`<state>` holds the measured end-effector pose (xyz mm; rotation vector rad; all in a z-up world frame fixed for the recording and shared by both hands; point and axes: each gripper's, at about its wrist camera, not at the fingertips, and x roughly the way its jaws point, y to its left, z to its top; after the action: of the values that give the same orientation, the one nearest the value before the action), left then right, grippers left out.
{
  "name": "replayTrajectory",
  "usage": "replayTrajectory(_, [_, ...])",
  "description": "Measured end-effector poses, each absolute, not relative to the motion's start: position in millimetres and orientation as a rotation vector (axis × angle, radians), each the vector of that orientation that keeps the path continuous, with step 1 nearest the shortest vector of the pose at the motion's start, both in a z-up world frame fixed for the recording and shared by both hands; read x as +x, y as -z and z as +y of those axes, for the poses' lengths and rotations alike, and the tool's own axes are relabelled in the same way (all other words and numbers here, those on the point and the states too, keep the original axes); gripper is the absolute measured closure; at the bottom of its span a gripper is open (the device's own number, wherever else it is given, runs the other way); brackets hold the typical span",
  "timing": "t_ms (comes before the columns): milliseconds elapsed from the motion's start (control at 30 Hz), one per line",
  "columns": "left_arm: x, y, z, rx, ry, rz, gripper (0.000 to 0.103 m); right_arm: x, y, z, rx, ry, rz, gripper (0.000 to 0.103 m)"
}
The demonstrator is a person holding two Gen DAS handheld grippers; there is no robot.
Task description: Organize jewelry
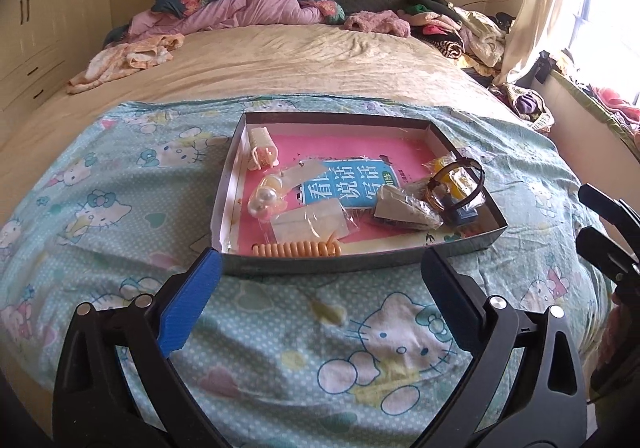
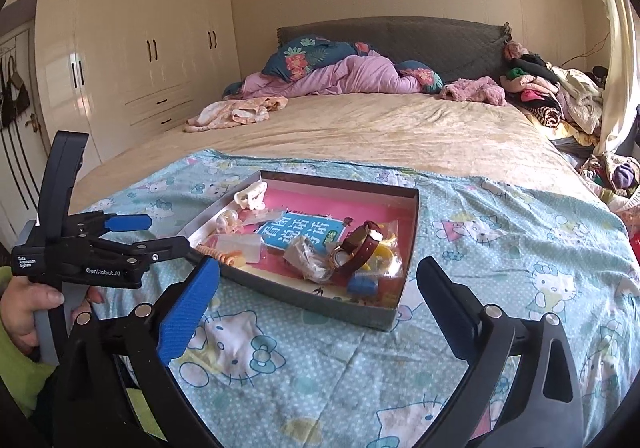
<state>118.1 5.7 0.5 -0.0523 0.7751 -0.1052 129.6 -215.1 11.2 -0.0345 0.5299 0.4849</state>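
A shallow grey box with a pink floor sits on the cartoon-cat sheet. Inside lie a white hair claw, pearl hair ties, an orange spiral tie, clear packets, a brown-strap watch and a blue book cover. My left gripper stands open just short of the box's near wall, nothing between its fingers. My right gripper is open too, its fingers straddling the box's near corner without touching it.
The light-blue sheet covers the near half of a beige bed. Bedding and clothes pile at the headboard and right side. A white wardrobe stands left. A hand holds the left gripper's handle.
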Motion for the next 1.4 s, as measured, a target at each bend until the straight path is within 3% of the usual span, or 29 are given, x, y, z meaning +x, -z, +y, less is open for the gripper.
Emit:
replayTrajectory(533, [66.8, 12.7, -7.3, -0.056, 0.102, 0.77, 0.01, 102.4, 31.1, -206.8, 0.007, -0.464, 0.641, 0.005])
replayTrajectory(1400, [65.0, 10.3, -6.5, -0.055, 0.084, 0.769, 0.01, 97.6, 32.2, -203.3, -0.001, -0.473, 0.649, 0.005])
